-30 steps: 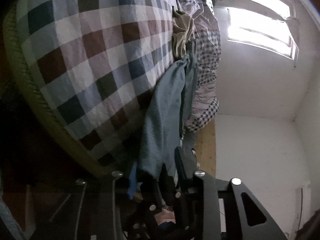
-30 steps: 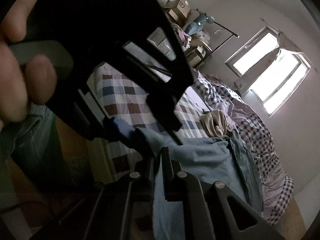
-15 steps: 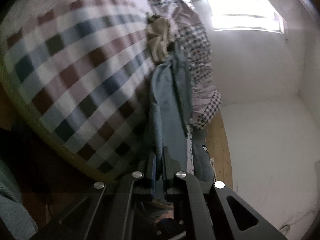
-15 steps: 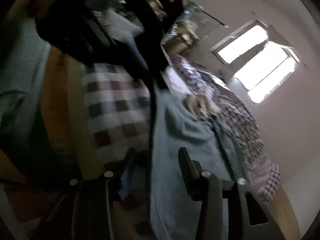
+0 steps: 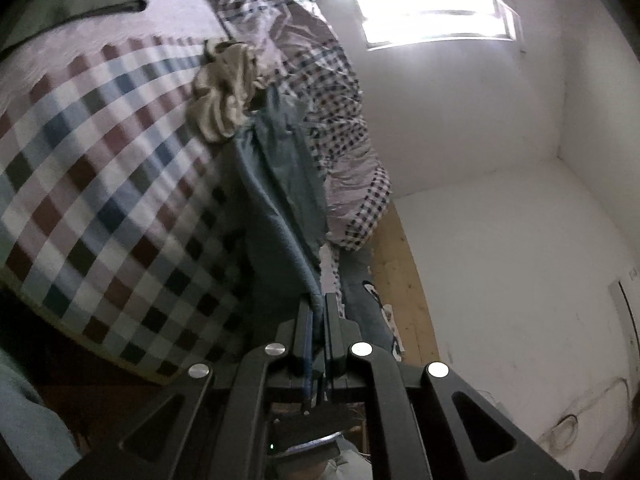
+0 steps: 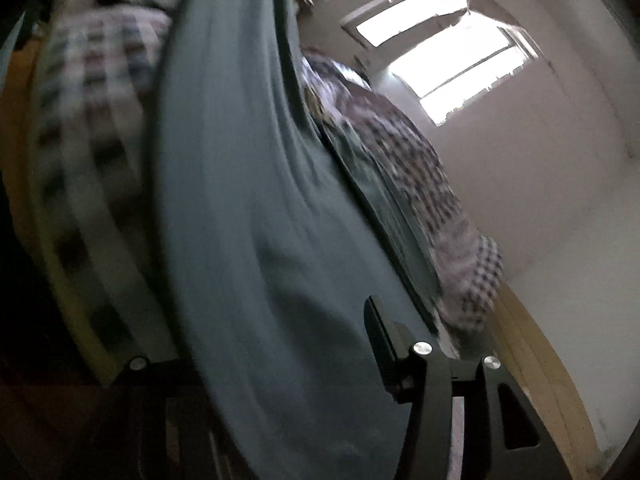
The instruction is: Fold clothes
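A blue-grey garment (image 5: 276,208) lies stretched along the edge of a bed with a checked sheet (image 5: 104,184). My left gripper (image 5: 319,304) is shut on the garment's near end, the cloth pinched between the jaws. In the right wrist view the same garment (image 6: 248,216) fills the middle of the blurred frame and drapes between the jaws of my right gripper (image 6: 280,320), which stands open. Its right finger (image 6: 384,336) shows; the left one is hidden behind cloth.
A crumpled beige garment (image 5: 226,92) lies on the bed past the blue one. A small-checked duvet (image 5: 336,120) is heaped along the bed's far side. Wooden floor (image 5: 400,272), white walls and a bright window (image 5: 432,20) lie to the right.
My left gripper has closed on the garment's end. My right gripper opened, let go of the cloth, and swung so the garment now hangs across its view.
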### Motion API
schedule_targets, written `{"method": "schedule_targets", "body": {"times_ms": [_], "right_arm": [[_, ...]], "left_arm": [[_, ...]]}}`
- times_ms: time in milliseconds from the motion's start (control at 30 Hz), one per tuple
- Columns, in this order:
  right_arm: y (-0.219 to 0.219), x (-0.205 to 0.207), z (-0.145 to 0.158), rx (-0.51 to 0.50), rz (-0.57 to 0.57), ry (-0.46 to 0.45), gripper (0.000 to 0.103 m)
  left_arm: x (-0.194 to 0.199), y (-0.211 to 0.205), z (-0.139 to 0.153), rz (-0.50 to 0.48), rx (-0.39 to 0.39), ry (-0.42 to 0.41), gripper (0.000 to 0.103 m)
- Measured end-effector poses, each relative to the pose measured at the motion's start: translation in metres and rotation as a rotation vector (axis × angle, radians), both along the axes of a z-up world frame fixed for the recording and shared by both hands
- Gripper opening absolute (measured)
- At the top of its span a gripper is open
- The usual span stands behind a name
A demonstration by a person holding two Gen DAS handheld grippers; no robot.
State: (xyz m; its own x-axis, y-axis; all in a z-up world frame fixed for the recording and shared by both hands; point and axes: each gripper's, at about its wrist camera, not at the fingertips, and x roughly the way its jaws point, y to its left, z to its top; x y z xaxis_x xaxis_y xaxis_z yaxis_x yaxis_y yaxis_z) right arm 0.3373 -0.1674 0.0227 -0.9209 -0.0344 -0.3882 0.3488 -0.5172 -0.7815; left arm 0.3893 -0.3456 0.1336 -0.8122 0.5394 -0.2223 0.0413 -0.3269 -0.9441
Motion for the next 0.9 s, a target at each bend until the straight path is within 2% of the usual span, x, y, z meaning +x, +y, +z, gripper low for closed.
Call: {"method": "schedule_targets", "body": {"times_ms": [233, 467, 667, 900], "right_arm": [[0.092, -0.027, -0.005, 0.057, -0.219, 0.029, 0.053], [0.166, -0.026, -0.012, 0.141, -0.318, 0.059, 0.053], [0.2, -0.01, -0.009, 0.195, -0.321, 0.093, 0.05], [0.216, 0.009, -0.025, 0.262, -0.3, 0.087, 0.047]], "left_arm": [[-0.005, -0.004, 0.021, 0.007, -0.03, 0.038, 0.002], [-0.011, -0.004, 0.032, 0.02, -0.057, 0.063, 0.002], [-0.019, -0.003, 0.025, 0.031, -0.062, 0.044, 0.002], [-0.023, -0.001, 0.023, 0.038, -0.078, 0.025, 0.002]]}}
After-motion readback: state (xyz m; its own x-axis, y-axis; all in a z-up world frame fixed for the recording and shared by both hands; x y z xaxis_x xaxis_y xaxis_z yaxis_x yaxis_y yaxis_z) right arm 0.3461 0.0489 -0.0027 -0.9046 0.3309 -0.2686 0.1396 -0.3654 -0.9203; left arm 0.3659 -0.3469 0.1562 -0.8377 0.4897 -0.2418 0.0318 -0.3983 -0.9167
